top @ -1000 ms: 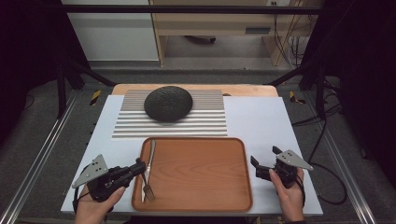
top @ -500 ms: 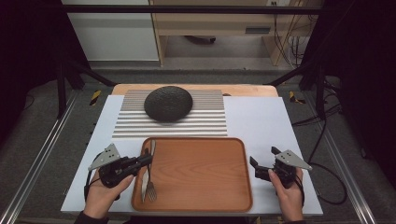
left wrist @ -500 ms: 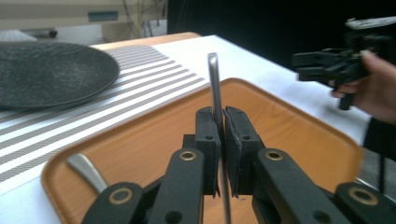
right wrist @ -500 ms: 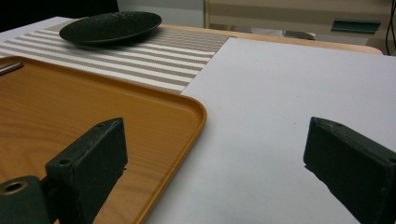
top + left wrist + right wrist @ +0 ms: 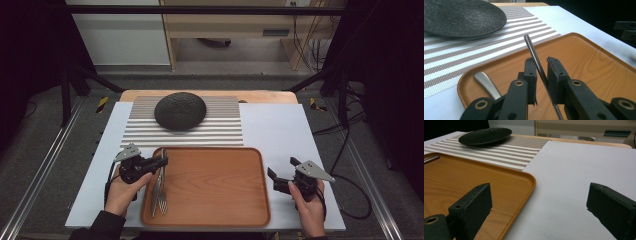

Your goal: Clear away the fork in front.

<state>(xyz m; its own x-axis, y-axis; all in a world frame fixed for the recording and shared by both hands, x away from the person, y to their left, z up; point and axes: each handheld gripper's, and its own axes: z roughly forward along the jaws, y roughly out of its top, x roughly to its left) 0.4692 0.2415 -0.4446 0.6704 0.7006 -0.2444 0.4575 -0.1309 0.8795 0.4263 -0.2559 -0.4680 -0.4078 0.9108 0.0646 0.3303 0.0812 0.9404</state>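
Moved over the tray [image 5: 210,192], left tool [image 5: 541,75] loosely straddles a knife [image 5: 534,55], blade end hidden.

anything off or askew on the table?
Nothing spilled or damaged. One oddity: the slim silver utensil handle sits between the left claw jaws, which have just been opening, and slants across the gap. A second silver handle lies beside it on the orange wooden tray. The black textured plate sits squarely on the striped placemat.
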